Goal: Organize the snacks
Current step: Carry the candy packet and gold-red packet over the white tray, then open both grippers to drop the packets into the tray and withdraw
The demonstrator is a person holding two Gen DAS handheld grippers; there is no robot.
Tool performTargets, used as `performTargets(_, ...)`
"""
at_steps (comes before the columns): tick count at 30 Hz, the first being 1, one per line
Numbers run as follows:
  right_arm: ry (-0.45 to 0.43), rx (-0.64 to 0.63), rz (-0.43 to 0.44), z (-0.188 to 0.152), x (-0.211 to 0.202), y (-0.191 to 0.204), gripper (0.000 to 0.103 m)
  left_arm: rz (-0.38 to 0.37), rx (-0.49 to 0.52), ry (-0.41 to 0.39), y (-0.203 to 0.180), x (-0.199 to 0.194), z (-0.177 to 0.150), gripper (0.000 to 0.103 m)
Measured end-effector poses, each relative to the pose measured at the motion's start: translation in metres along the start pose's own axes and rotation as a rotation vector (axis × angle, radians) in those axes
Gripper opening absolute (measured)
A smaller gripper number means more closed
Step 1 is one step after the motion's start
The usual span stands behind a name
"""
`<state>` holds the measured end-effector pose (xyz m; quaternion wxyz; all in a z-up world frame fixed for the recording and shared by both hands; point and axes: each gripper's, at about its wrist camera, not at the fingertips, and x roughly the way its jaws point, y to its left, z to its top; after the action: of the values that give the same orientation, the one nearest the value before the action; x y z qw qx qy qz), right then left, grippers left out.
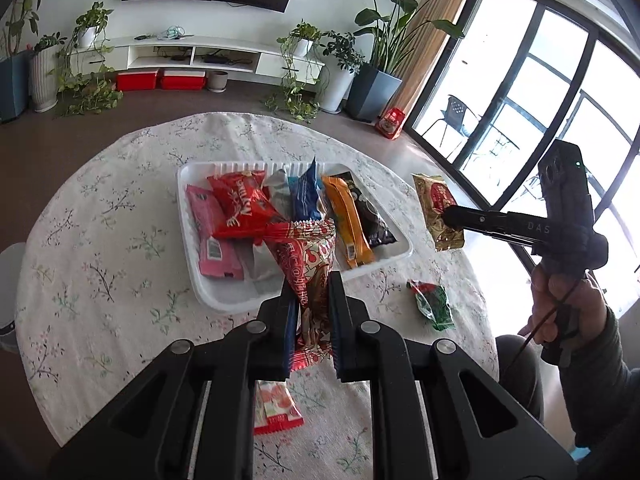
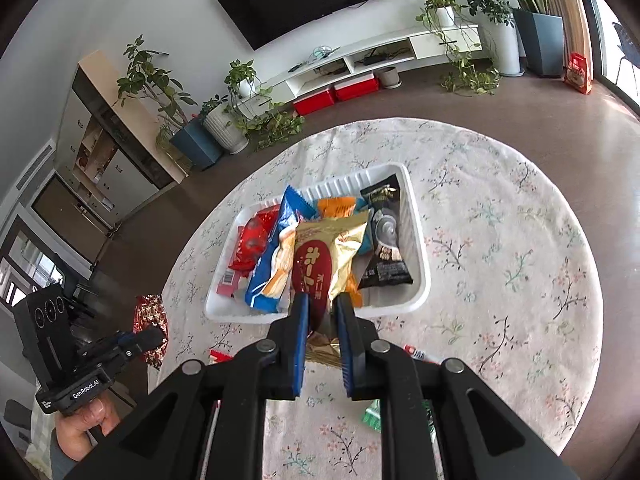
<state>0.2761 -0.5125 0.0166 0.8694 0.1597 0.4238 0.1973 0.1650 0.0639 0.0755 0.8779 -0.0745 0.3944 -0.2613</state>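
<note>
Both hand-held grippers are loaded. Left hand-held gripper (image 1: 310, 292) is clenched on a red-and-gold patterned foil snack packet (image 1: 308, 264), carried in the air near the front edge of the white ribbed plastic tray (image 1: 192, 264). Right hand-held gripper (image 2: 322, 304) grasps a gold foil packet with a dark red oval label (image 2: 326, 256) by its lower end, likewise held clear of the round surface under its floral cloth (image 2: 500, 240). The tray sits mid-surface and already carries several wrapped snacks: pink, red, blue, orange and black ones.

My reading is that the step in hand is carrying two packets over to the tray. Next, each should be brought above a free patch of the tray, lowered, and let go; space there looks tight. A green-and-red wrapped sweet (image 1: 432, 306) and a red-and-white packet (image 1: 276, 408) lie loose on the cloth, not yet collected.
</note>
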Motion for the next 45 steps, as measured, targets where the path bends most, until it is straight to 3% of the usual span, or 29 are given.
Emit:
performTargets(7,-0.019,-0.061,-0.007,0.038,0.019,0.010,0.016,0.005,-0.019,0.000,0.017,0.035,0.041,0.012)
performTargets(13,0.042,-0.133,-0.007,0.046,0.066,0.031,0.016,0.038,-0.002,0.034,0.025,0.080,0.060,0.012)
performTargets(24,0.139,-0.153,-0.068,0.029,0.127,0.026,0.016,0.078,0.000,0.088,0.040,0.140,0.052,0.013)
performTargets(39,0.149,-0.172,-0.093,0.025,0.138,0.026,0.019,0.094,0.017,0.077,0.038,0.148,0.047,0.015)
performTargets(45,0.140,-0.171,-0.100,0.025,0.134,0.030,0.032,0.098,0.017,0.079,0.037,0.146,0.046,0.022)
